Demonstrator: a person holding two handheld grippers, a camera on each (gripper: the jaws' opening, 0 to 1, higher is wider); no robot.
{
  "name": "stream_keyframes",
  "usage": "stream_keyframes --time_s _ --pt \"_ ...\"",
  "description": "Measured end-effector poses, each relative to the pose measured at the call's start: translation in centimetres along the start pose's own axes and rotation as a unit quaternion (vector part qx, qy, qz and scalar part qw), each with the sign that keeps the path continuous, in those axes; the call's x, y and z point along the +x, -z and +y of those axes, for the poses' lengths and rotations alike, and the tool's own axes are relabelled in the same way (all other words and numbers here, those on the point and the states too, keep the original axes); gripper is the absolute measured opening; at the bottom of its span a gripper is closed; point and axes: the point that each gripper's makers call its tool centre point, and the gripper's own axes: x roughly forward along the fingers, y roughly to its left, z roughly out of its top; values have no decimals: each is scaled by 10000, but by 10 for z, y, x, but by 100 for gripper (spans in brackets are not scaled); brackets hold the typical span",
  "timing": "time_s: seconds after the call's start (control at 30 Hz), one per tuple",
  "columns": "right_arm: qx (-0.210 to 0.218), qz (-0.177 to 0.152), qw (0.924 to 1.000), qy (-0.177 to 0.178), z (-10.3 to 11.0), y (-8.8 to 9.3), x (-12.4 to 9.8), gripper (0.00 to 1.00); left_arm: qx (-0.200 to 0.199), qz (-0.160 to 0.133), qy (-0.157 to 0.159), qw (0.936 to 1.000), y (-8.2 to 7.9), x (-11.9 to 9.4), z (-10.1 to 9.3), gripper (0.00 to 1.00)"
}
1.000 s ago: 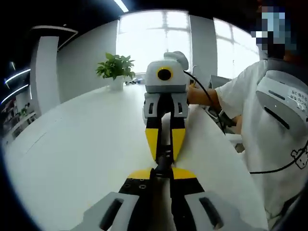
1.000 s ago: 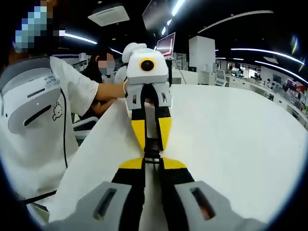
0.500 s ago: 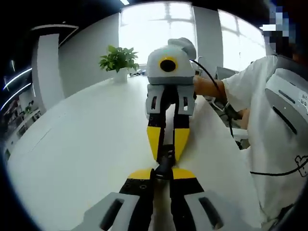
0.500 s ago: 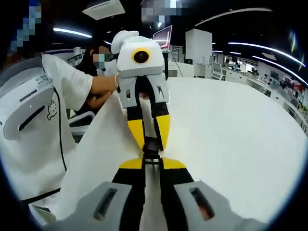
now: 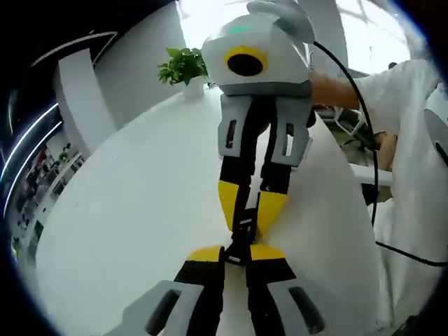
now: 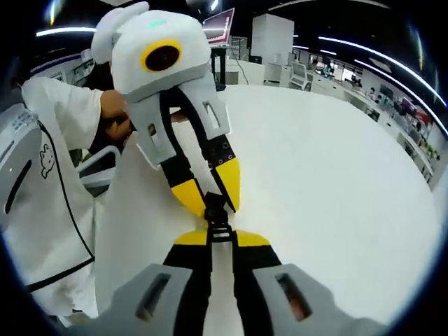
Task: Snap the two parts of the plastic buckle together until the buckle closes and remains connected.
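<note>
Left hand-held gripper (image 5: 236, 250) clamped narrow on one end of black plastic buckle (image 5: 241, 234); right hand-held gripper (image 6: 218, 236) pinching the other end, tip to tip, above white table (image 5: 140, 210). Potted plant (image 5: 183, 66) beyond.

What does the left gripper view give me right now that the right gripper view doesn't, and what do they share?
Left gripper view alone: a potted plant at the far edge of the white table, bright windows behind it, and the cable running from the right tool.

Right gripper view alone: a dim room with ceiling light strips, a wall screen and distant furniture, plus the left tool facing it.

Both: the black plastic buckle pinched between yellow-tipped jaws of both tools above the table, and the person's white shirt.
</note>
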Motion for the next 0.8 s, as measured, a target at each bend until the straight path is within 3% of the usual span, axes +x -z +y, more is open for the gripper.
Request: stream_keyframes --time_s 0.07,0.1,0.2,0.27,0.4,0.57,0.67,0.8 --pt "-398 154 9990 160 -3 0 -2 9 231 34 -152 9996 -1 1 5 9" --pt "-444 160 9987 193 -4 1 -2 9 149 7 -170 9997 -1 0 5 9" --pt "1 -125 9999 4 -3 1 0 10 26 -70 -85 9999 2 -3 8 10" --pt "7 -317 9994 -161 -3 2 -1 11 -23 -348 224 9991 0 -4 4 11" --pt "402 -693 9962 -334 -5 0 0 13 -394 -513 491 9967 4 -5 8 12" --pt "539 -915 9931 -488 -9 0 1 19 -531 -655 543 9950 6 -5 13 19" --pt "463 -1009 9927 -466 -11 0 1 21 -616 -739 606 9935 6 -5 14 24" --pt "-267 -1252 9902 -555 -4 0 1 21 -653 -871 775 9910 8 -4 12 23"
